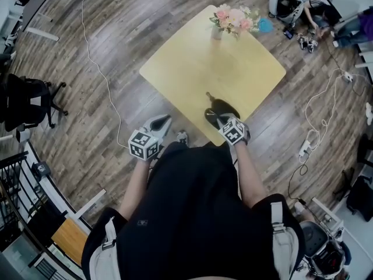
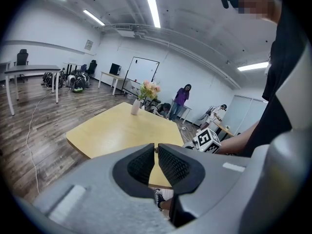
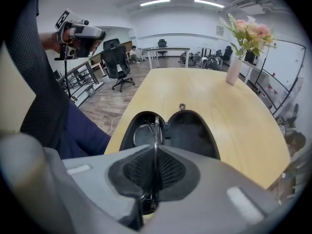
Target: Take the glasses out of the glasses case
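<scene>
A black glasses case [image 3: 191, 130] lies open near the front corner of the yellow table [image 1: 192, 69]. In the right gripper view, thin metal-framed glasses [image 3: 155, 126] stand on edge over the case's left half, one lens still inside it. My right gripper [image 3: 156, 155] is shut on the glasses' frame; in the head view this gripper [image 1: 218, 119] reaches over the case [image 1: 226, 107]. My left gripper [image 1: 159, 123] hangs off the table's near-left edge, clear of the case. Its jaws [image 2: 156, 152] are shut with nothing between them.
A vase of pink flowers [image 1: 233, 21] stands at the table's far corner, also seen as a vase [image 3: 234, 69] in the right gripper view. A black office chair [image 1: 26, 101] and floor cables [image 1: 105, 80] lie to the left. People [image 2: 181, 99] stand beyond the table.
</scene>
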A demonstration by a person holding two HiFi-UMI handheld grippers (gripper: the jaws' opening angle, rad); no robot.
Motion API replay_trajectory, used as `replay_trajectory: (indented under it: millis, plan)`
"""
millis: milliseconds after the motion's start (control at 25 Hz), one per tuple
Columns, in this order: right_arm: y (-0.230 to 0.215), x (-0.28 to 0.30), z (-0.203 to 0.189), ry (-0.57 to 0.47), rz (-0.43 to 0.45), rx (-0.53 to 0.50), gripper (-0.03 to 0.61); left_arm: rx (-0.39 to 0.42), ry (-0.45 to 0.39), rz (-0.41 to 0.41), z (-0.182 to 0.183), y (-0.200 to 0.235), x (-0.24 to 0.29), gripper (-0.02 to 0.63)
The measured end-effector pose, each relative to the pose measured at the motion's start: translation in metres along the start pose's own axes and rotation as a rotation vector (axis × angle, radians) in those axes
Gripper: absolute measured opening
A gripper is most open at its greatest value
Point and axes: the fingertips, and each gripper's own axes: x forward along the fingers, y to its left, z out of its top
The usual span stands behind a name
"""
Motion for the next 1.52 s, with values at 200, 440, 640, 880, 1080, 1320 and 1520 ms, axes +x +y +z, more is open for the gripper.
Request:
replay_trajectory:
  millis: [200,440,640,880,1080,1320,1520]
  plan:
    - [0.000,0.000,0.000,0.000,-0.004,0.003,0.020,0.012,0.001,-0.021,0.003,-0.005,0.007,0.032]
    - [-0.004,-0.006,0.004,-0.016,-0.022,0.029,0.020,0.011,0.004,-0.031,0.004,-0.005,0.010,0.032]
    - [-0.010,-0.011,0.010,-0.041,-0.049,0.054,0.020,0.017,-0.003,-0.045,0.005,-0.005,0.011,0.032]
    - [-0.019,-0.025,0.014,-0.058,-0.099,0.080,0.020,0.029,-0.016,-0.070,0.007,-0.008,0.012,0.032]
    - [-0.024,-0.041,0.014,-0.076,-0.139,0.111,0.020,0.047,-0.024,-0.101,0.008,-0.012,0.012,0.032]
    - [-0.025,-0.064,0.020,-0.128,-0.187,0.180,0.020,0.062,-0.013,-0.137,0.002,-0.013,0.008,0.032]
    - [-0.023,-0.088,0.026,-0.178,-0.240,0.212,0.020,0.087,-0.016,-0.168,0.004,-0.015,0.005,0.032]
